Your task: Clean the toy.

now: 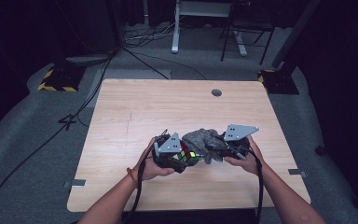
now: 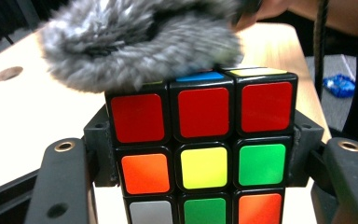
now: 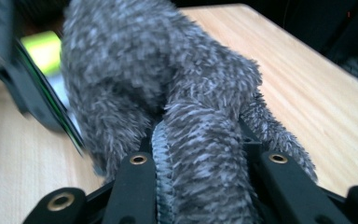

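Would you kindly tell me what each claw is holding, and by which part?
The left claw clamps the puzzle cube by two opposite side faces. The right claw pinches a bunched fold of the grey fluffy cloth.

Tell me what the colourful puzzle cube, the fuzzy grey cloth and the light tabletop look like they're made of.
Colourful puzzle cube: likely hard plastic, with a glossy black frame and smooth coloured tiles that catch the light.
Fuzzy grey cloth: soft, matte, deep-pile fabric, maybe chenille or microfibre; it folds limply between the jaws.
Light tabletop: pale wood grain, smooth and satin, possibly laminate rather than solid wood.
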A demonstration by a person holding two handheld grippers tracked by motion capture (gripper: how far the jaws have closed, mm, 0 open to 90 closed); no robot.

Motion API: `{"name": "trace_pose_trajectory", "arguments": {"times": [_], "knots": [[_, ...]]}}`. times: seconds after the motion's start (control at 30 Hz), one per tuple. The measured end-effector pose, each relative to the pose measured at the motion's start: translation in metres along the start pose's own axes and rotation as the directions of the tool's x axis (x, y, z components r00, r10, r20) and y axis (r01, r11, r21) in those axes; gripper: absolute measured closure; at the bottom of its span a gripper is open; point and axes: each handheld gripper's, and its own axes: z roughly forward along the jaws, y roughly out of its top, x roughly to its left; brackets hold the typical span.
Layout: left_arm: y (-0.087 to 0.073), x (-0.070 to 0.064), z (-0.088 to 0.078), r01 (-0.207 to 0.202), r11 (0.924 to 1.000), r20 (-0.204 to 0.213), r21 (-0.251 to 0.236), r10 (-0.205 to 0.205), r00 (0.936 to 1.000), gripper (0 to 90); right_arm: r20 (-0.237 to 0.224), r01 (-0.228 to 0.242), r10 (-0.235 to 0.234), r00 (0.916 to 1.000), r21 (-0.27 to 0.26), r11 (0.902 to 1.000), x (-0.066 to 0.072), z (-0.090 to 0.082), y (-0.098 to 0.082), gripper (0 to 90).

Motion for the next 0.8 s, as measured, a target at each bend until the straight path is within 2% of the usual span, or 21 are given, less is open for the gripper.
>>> {"name": "trace_pose_trajectory", "arguments": {"times": [0.17, 0.27, 0.3, 0.37, 0.4, 0.47, 0.53, 0.57, 0.67, 0.8], "knots": [[0.002, 0.001, -0.005, 0.000, 0.9997, 0.001, -0.024, 0.000, 1.0000, 33.0, 0.058, 0.009, -0.014, 0.9982, 0.086, 0.9962, -0.008, 0.003, -0.008, 69.2], [0.002, 0.002, -0.005, -0.001, 0.9999, -0.006, -0.016, 0.000, 1.0000, 33.1, 0.099, -0.005, -0.005, 0.9951, 0.103, 0.9946, -0.013, 0.001, -0.009, 69.2], [0.001, 0.003, -0.004, 0.006, 0.9999, -0.004, -0.016, -0.006, 1.0000, 33.0, 0.108, -0.006, -0.004, 0.9941, 0.091, 0.9958, -0.013, -0.002, -0.008, 69.2], [-0.001, 0.005, -0.002, 0.016, 0.9999, -0.008, -0.004, -0.016, 0.9998, 33.1, 0.096, -0.021, 0.017, 0.9953, 0.041, 0.9989, -0.014, -0.008, -0.004, 69.1], [-0.002, 0.005, -0.001, 0.007, 0.9999, -0.016, 0.015, -0.007, 0.9998, 33.0, 0.086, -0.025, 0.024, 0.9960, 0.011, 0.9996, -0.012, -0.012, -0.001, 69.1], [-0.005, 0.006, 0.004, 0.016, 0.9995, -0.010, 0.026, -0.015, 0.9998, 33.0, 0.045, -0.043, 0.045, 0.9980, -0.050, 0.9978, -0.009, -0.017, 0.005, 69.1], [-0.006, 0.005, 0.008, 0.007, 0.9989, -0.012, 0.047, -0.006, 0.9999, 33.1, 0.008, -0.043, 0.044, 0.9990, -0.081, 0.9958, -0.004, -0.018, 0.010, 69.1], [-0.006, 0.004, 0.010, 0.009, 0.9989, -0.006, 0.047, -0.009, 0.9999, 33.0, -0.020, -0.043, 0.042, 0.9989, -0.087, 0.9953, -0.001, -0.017, 0.012, 69.0], [-0.004, 0.000, 0.014, -0.020, 0.9978, -0.002, 0.063, 0.020, 0.9998, 33.0, -0.066, -0.030, 0.026, 0.9975, -0.059, 0.9978, 0.009, -0.008, 0.015, 68.9], [-0.006, -0.002, 0.013, -0.030, 0.9969, -0.017, 0.073, 0.031, 0.9994, 33.1, -0.045, 0.004, -0.004, 0.9990, -0.012, 0.9999, 0.012, -0.001, 0.014, 68.9]]}}
